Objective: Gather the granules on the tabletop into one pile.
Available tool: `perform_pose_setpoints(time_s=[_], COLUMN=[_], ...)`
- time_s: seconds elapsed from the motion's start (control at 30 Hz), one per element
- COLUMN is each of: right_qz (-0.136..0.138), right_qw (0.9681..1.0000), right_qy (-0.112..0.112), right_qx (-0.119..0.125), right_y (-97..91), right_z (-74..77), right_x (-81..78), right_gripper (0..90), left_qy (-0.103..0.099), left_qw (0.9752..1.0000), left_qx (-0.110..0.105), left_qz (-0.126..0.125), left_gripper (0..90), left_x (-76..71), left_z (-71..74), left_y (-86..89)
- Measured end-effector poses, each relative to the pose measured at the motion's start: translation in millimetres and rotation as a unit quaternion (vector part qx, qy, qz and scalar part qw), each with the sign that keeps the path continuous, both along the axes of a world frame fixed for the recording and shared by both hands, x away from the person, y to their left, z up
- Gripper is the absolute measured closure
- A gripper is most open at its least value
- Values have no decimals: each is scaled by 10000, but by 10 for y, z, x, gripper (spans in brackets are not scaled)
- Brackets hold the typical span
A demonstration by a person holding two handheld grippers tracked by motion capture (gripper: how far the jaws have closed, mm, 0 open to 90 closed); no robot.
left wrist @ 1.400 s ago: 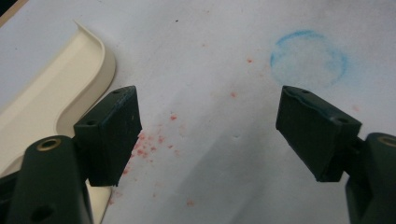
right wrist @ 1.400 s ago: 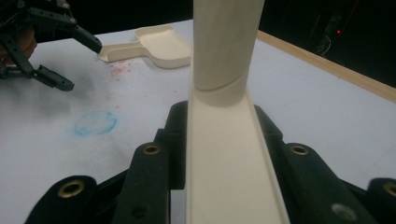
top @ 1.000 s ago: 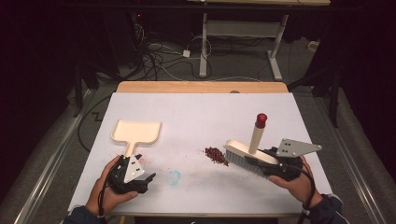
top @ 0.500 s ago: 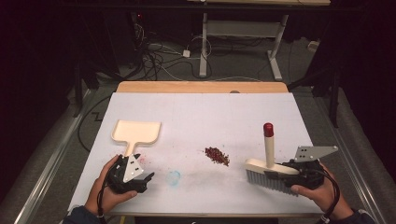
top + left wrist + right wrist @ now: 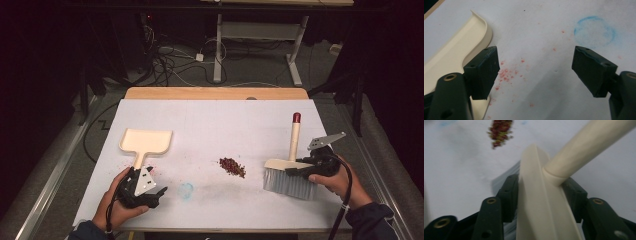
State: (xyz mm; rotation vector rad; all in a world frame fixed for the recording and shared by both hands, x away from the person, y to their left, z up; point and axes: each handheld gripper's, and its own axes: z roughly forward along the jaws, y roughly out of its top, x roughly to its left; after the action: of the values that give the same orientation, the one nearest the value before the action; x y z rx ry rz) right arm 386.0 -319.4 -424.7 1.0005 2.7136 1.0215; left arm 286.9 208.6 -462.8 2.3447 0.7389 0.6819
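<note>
Cream plastic hand brush with grey bristles and a red-tipped handle (image 5: 292, 167) is standing at the right side of the white table surface (image 5: 225, 125), bristles down on the surface and handle rising upward. Right gripper (image 5: 306, 167) is clamping the brush head, with one black jaw pressing on each side of the cream block; in the right gripper view the brush (image 5: 544, 202) is sitting squarely between the jaws, and the right hand (image 5: 337, 182) is gripping the tool from behind.

Small pile of dark red crumbs (image 5: 232, 166) is lying near the middle of the table, just left of the bristles and apart from them. It is also showing at the top of the right gripper view (image 5: 500, 131).

Left gripper (image 5: 155, 192) is resting low at the near left of the table, with its jaws standing wide apart and gripping nothing. Cream plastic dustpan (image 5: 145, 142) is lying flat beyond it, handle pointing toward the gripper. In the left gripper view the dustpan (image 5: 454, 55) is lying beside the left-hand jaw; whether they are touching cannot be told. Faint blue ring mark (image 5: 595, 31) and scattered red specks (image 5: 507, 73) are showing on the surface ahead of the jaws.
</note>
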Motion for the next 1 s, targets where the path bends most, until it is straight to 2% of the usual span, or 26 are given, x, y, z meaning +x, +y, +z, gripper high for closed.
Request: perform_pose_setpoints(time_s=[0.1, 0.13, 0.17, 0.2, 0.23, 0.3, 0.4, 0.43, 0.47, 0.57, 0.63, 0.7, 0.8, 0.9, 1.0], right_qz=[-35, -133, -239, -326, -383, -549, -957, -1079, -1158, -1447, -1541, -1660, -1718, -1753, -1814], right_qw=[9998, 9998, 9997, 9992, 9989, 9982, 9938, 9921, 9910, 9838, 9825, 9777, 9777, 9756, 9750], right_qy=[129, 79, 50, -11, -76, -145, -340, -398, -484, -710, -658, -763, -706, -765, -758], right_qx=[134, 90, -79, -248, -243, -166, -455, -499, -466, -785, -816, -1031, -982, -1079, -1032], right_y=[-49, -61, -64, -61, -70, -87, -71, -64, -66, -25, -1, 31, 49, 71, 56], right_z=[-60, -70, -78, -93, -98, -96, -110, -118, -122, -147, -183, -216, -241, -270, -278], right_x=[126, 159, 185, 209, 229, 274, 322, 336, 350, 388, 432, 471, 516, 537, 545], right_gripper=[445, 399, 391, 437, 460, 446, 503, 526, 593, 603, 625, 623, 608, 601, 567], left_qy=[35, 40, 43, 46, 39, 38, 45, 50, 51, 61, 73, 75, 68, 66, 51], left_qw=[10000, 10000, 10000, 10000, 10000, 10000, 10000, 10000, 10000, 10000, 9999, 9999, 9999, 10000, 10000], left_qx=[10, 15, 16, 17, 16, 14, 15, 15, 20, 28, 59, 64, 55, 39, 41], left_qz=[-20, -24, -30, -35, -37, -36, -33, -36, -36, -48, -65, -70, -69, -59, -68], left_gripper=[213, 213, 213, 213, 213, 213, 213, 213, 213, 213, 213, 213, 213, 213, 213], left_x=[3, 4, 4, 5, 6, 6, 9, 10, 12, 14, 15, 15, 16, 19, 14], left_z=[-10, -12, -14, -15, -16, -16, -18, -20, -22, -25, -26, -27, -26, -27, -22], left_y=[-9, -12, -14, -16, -18, -20, -20, -20, -21, -25, -27, -30, -28, -23, -25])
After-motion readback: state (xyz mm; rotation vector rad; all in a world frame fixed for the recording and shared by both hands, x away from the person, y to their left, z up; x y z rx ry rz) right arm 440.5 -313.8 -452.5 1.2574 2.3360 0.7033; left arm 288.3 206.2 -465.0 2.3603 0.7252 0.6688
